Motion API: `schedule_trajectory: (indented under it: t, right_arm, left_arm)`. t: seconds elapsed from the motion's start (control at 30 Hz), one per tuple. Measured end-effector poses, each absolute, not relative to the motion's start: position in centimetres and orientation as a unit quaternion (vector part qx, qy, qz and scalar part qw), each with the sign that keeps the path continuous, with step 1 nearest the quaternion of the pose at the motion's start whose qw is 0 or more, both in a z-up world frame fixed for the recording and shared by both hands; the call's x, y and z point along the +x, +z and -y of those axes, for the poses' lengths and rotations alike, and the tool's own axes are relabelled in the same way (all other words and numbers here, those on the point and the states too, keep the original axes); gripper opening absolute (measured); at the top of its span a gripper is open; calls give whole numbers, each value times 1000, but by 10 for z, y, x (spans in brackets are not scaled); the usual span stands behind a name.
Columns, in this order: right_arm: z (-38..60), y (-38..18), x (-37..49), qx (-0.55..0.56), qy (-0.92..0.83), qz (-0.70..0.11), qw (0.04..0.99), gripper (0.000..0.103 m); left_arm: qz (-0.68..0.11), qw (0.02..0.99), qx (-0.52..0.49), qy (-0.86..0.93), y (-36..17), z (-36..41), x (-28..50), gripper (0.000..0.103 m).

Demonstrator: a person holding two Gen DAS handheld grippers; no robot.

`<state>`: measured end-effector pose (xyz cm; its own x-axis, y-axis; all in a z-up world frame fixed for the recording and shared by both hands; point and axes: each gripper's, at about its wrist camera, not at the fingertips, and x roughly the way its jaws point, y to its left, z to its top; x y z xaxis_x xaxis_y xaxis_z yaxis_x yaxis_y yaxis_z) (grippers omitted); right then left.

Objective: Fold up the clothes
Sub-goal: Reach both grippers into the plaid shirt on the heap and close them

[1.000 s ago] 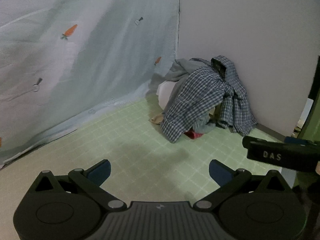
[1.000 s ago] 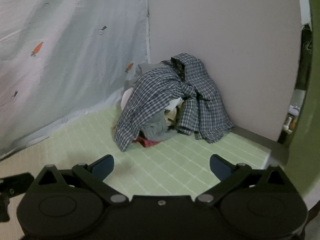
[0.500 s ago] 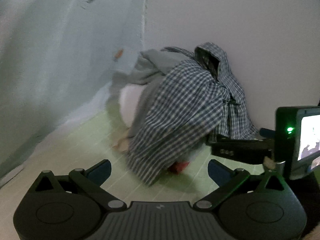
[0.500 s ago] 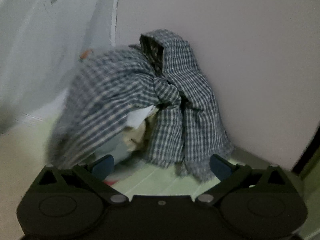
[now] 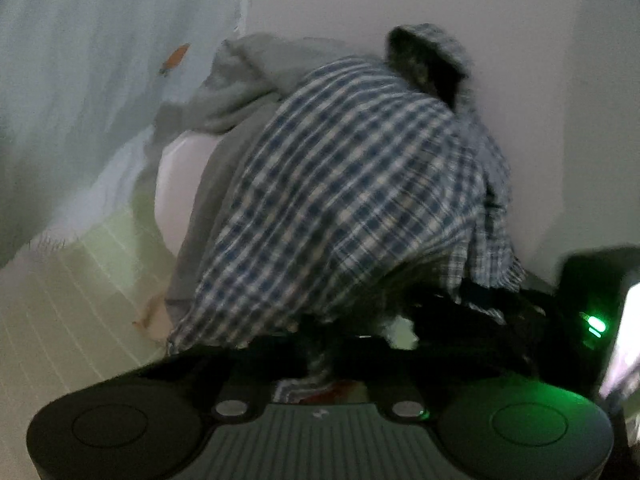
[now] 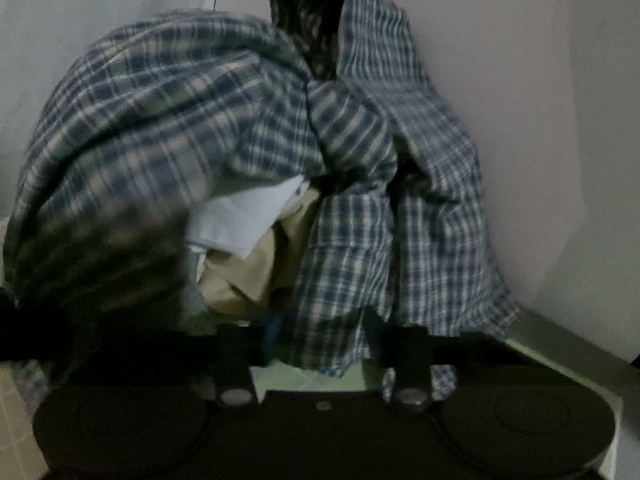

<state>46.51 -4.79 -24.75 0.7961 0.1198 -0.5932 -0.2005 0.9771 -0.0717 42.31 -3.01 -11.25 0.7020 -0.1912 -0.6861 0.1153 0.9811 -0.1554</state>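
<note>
- The left gripper (image 5: 320, 354), wide open a second ago, is now closed on the lower hem of the plaid shirt (image 5: 344, 200).
- The right gripper (image 6: 320, 344) is closing, a hanging fold of the shirt between its jaws.
- The shirt, draped over the corner pile, has evidently been chosen for folding.
- The grey garment (image 5: 240, 92), white cloth (image 6: 244, 220) and beige cloth (image 6: 256, 268) beneath may be dragged along; walls crowd the lift.

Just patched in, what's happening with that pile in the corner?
A person is working with a hand-held gripper in each hand at a heap of clothes in the corner. Both grippers are at the bottom edge of the plaid shirt draped over the heap. The left hand-held gripper has shut on the shirt's hem. The right hand-held gripper is closing, with plaid cloth between its fingers. White and tan clothes sit underneath. Nothing is lifted yet.
</note>
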Motion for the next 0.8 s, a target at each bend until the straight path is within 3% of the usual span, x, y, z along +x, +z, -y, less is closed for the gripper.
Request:
schedule_trajectory:
  t: [0.03,0.13,0.43,0.7,0.8]
  right_arm:
    - [49,-247,464,-60,88,-307,946,16]
    - [54,-241,453,-55,93,-296,949,7]
    - [69,-201,391,-25,147,-266,952,4]
    - [81,-166,307,-14,206,-247,947,4]
    - [83,-156,285,-15,228,-245,942,4]
  left_arm:
    - [-376,922,-57,-80,-113,28,424,2]
    - [-367,926,-62,-67,-108,25,417,1]
    - [-332,939,-88,-1,-67,12,351,1]
    - [-300,947,-75,89,-34,0,252,0]
    - [-306,936,-112,130,-34,-28,210,0]
